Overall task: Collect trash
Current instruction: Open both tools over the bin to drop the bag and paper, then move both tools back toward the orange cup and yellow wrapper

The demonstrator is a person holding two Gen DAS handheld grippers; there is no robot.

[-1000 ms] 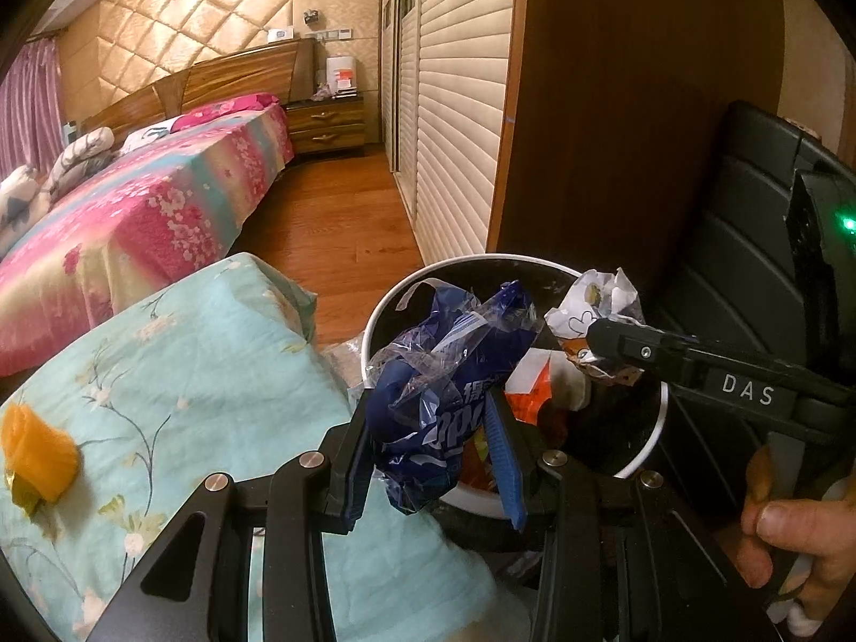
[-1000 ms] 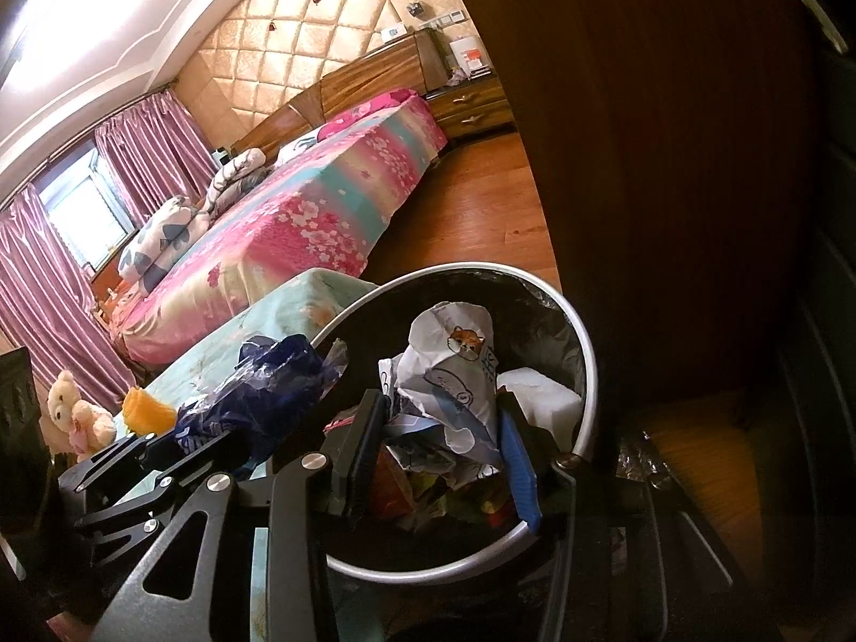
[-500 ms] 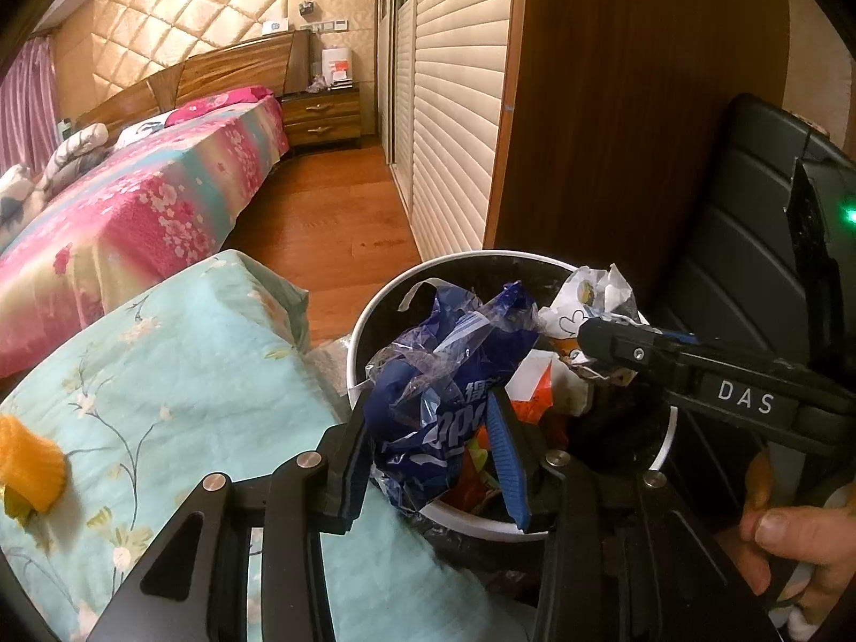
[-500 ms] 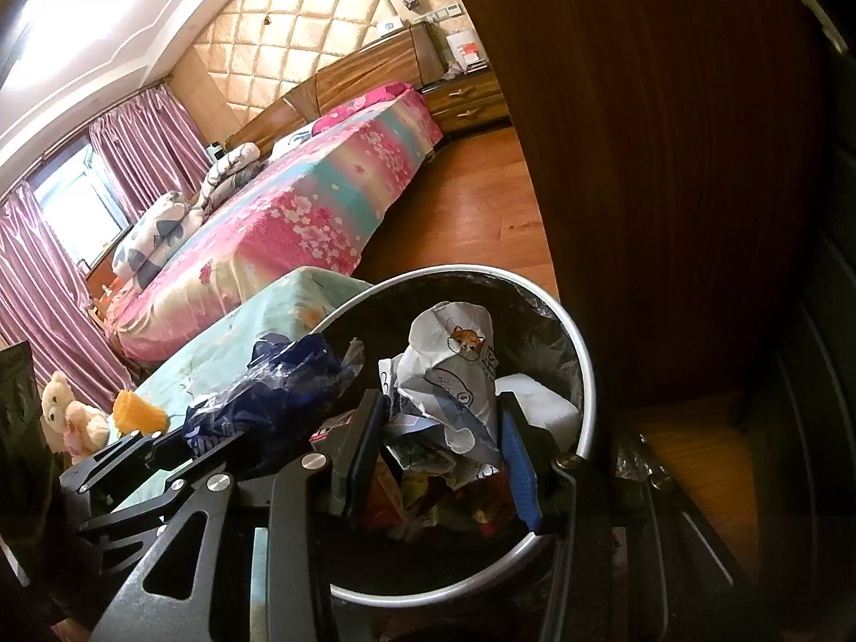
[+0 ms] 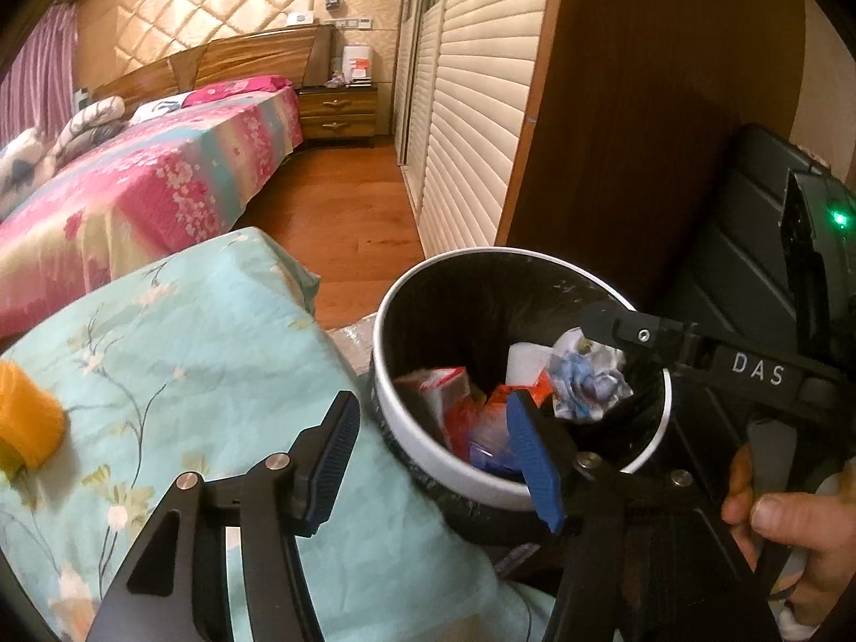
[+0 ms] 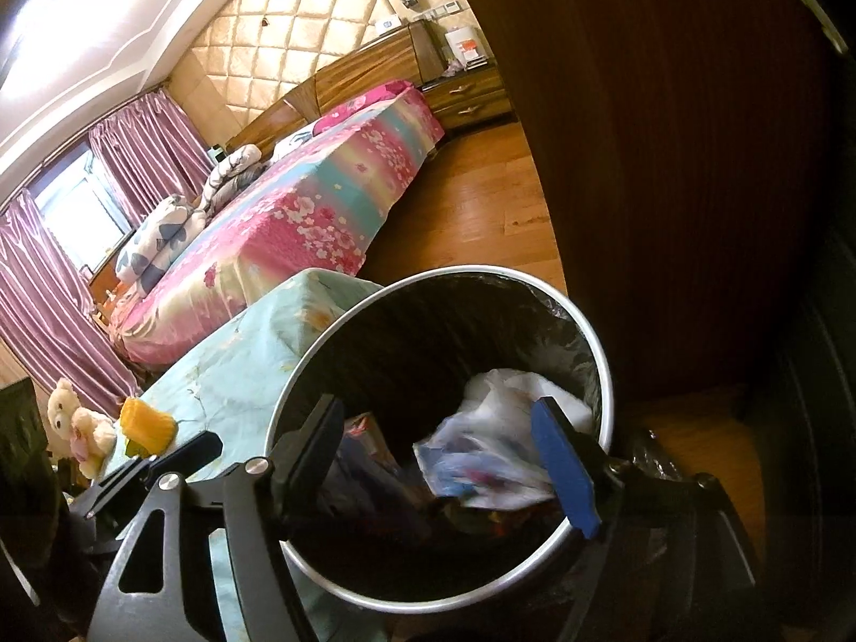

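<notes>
On the far left an orange lump lies on the pale blue flowered sheet, well apart from the bin; whether it is trash cannot be told. If it is, it is still uncollected, and reaching for it would take a swing away from the bin.

The left hand-held gripper hangs over the near rim of the bin, its jaws opening with nothing between them. Its left finger sits over the sheet, outside the rim, and its blue-padded right finger is over the inside. A blue wrapper shows low in the bin right beside that right finger. The wrapper looks light and springy, so it could catch on the pad and be dragged back out when the tool is withdrawn.

Further right, the bin holds red and white packets and a crumpled white bag, blurred in the right wrist view as if falling or settling. The right hand-held gripper has its jaws opening around that spot; the bag lies close to the blue right pad, and I cannot tell whether it touches. It might cling there.

The bin stands tight against the sheet and near a dark wooden panel. The two tools crowd over one opening, with the person's hand at the right edge. A knock on the rim could tip it.
</notes>
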